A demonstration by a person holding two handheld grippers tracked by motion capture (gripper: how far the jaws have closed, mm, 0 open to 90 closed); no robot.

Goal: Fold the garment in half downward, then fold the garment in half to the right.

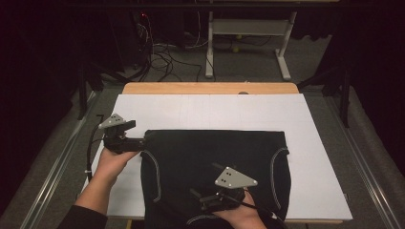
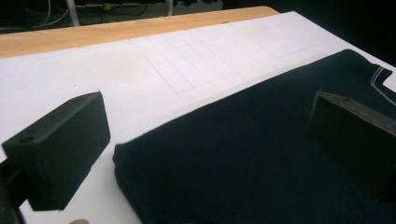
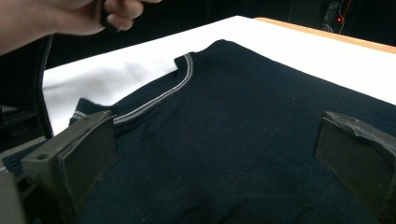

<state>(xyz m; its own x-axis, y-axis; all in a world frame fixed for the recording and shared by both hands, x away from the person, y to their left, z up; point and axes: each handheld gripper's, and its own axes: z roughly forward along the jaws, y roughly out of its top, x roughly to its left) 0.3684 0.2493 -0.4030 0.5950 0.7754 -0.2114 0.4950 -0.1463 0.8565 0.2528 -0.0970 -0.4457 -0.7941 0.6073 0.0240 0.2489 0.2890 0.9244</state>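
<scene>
The garment lies on the sheet, toward the near edge, about midway between left and right. The sheet covers the table, whose far edge shows behind it. The left gripper sits at the garment's far-left corner; the right gripper is over its near edge.

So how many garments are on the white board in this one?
1. A dark sweater with pale trim lies folded on the white board, between the left gripper at its far-left corner and the right gripper over its near edge. Folds could hide another.
</scene>
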